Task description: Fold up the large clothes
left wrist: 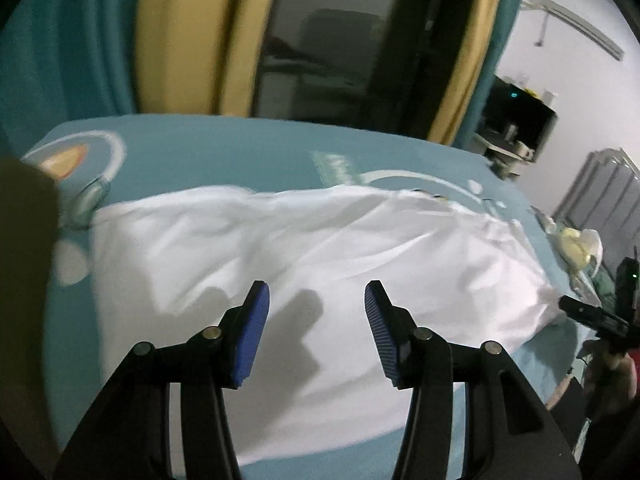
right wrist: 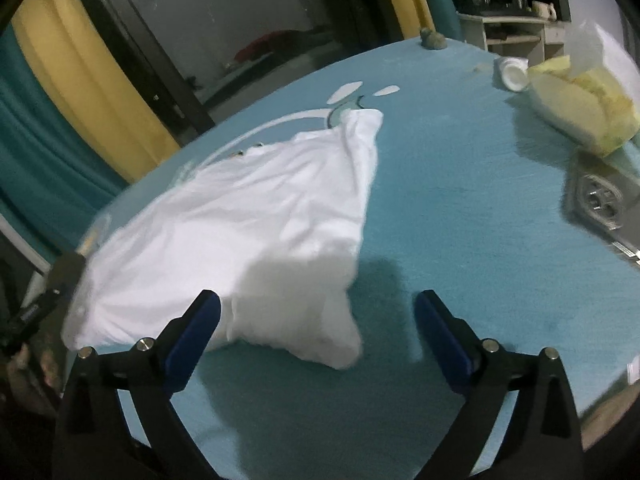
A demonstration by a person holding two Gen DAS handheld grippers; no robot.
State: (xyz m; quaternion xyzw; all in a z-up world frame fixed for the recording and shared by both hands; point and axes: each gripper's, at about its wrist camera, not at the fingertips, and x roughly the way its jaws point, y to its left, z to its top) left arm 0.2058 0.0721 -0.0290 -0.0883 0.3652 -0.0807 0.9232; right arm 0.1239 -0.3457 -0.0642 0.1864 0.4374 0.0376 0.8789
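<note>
While the white garment [left wrist: 304, 256] lies spread across the teal bed [left wrist: 224, 148], already doubled over into a long band, both tools hang above it with nothing between their pads. The left tool [left wrist: 316, 308] hovers over the garment's middle, jaws parted; the right tool [right wrist: 316, 320] is spread wide near the puffed near corner [right wrist: 320, 320], not touching it as far as the blurred view shows. The step in hand looks like a pause between folds — one fold laid down, the next not yet taken. The next move likely calls for pinching a short end at both corners and carrying it over the other end — keeping the layers together so the edge does not slide.
</note>
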